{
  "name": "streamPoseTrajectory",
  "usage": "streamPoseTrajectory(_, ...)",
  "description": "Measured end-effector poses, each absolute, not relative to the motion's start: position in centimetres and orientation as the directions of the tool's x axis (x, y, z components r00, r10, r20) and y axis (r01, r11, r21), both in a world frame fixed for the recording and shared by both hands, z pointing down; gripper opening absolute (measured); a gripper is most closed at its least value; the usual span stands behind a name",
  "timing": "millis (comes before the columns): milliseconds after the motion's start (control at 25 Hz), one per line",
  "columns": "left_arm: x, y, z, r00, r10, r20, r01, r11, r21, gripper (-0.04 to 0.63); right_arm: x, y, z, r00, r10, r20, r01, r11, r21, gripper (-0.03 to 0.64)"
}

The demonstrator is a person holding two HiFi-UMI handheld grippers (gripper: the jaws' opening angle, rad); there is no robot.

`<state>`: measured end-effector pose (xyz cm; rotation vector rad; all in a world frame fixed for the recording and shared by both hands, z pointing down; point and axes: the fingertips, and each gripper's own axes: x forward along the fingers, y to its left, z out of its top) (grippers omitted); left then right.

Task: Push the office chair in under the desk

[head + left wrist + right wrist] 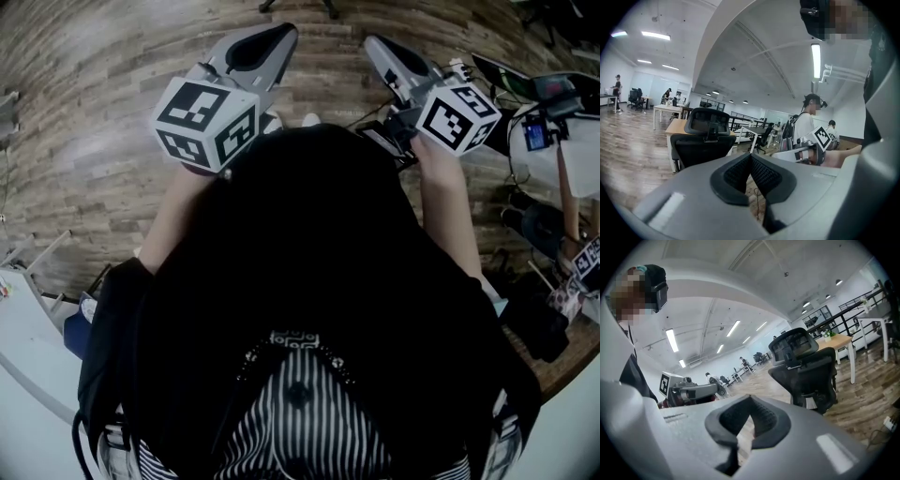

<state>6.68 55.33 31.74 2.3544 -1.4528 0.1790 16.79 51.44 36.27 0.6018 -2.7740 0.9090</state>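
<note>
The black office chair [704, 140] stands on the plank floor [94, 141] with its mesh back and headrest [710, 121] turned toward both tongs. It sits in front of a wood-topped counter [676, 126] with white legs. In the left gripper view its back overlaps the counter's near edge. In the right gripper view the chair stands out from the counter, which shows behind it and to the right. How far the seat reaches under the top cannot be told. A stretch of bare floor lies between the chair and the tongs, so nothing touches it.

The left tongs [751, 157] are closed, the ribbed pads meeting at the tips with nothing between them. The right tongs [750, 400] are closed and empty too. Both point roughly at the chair, tilted a little downward. From the head view they are held out side by side ahead of the person's dark top, one in each hand, each carrying its marker cube [206, 122].

Beyond the chair, further white-legged tables and black chairs [759, 133] fill the open office under long ceiling light strips [815, 61]. A person in a white top [804, 129] stands off to the right in the left gripper view. Cables and dark gear [534, 225] lie on the floor at the right of the head view.
</note>
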Motion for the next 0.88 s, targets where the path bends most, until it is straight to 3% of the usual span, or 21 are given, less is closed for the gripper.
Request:
streamPoseTrajectory(200, 8.4, 54.8, 31.5, 0.463, -0.841, 0.280, -0.881, -0.402, 0.249, 0.000, 17.6, 50.9, 36.8, -0.900, -0.315, 0.303, -0.424, 0.792, -0.438, 0.000)
streamPoseTrajectory(440, 13.5, 53.4, 31.0, 0.504, -0.822, 0.267, -0.858, -0.442, 0.260, 0.000, 21.2, 49.1, 36.3, -0.913, -0.298, 0.278, -0.401, 0.786, -0.471, 0.000)
streamPoseTrajectory(680, 7.1, 54.9, 32.5, 0.483, -0.837, 0.256, -0.859, -0.396, 0.325, 0.000, 16.8, 51.3, 38.2, -0.908, -0.299, 0.292, -0.411, 0.766, -0.493, 0.000)
streamPoseTrajectory(880, 8.7, 50.2, 31.7, 0.455, -0.855, 0.248, -0.865, -0.359, 0.350, 0.000, 19.4, 47.7, 37.2, -0.911, -0.303, 0.279, -0.408, 0.760, -0.507, 0.000)
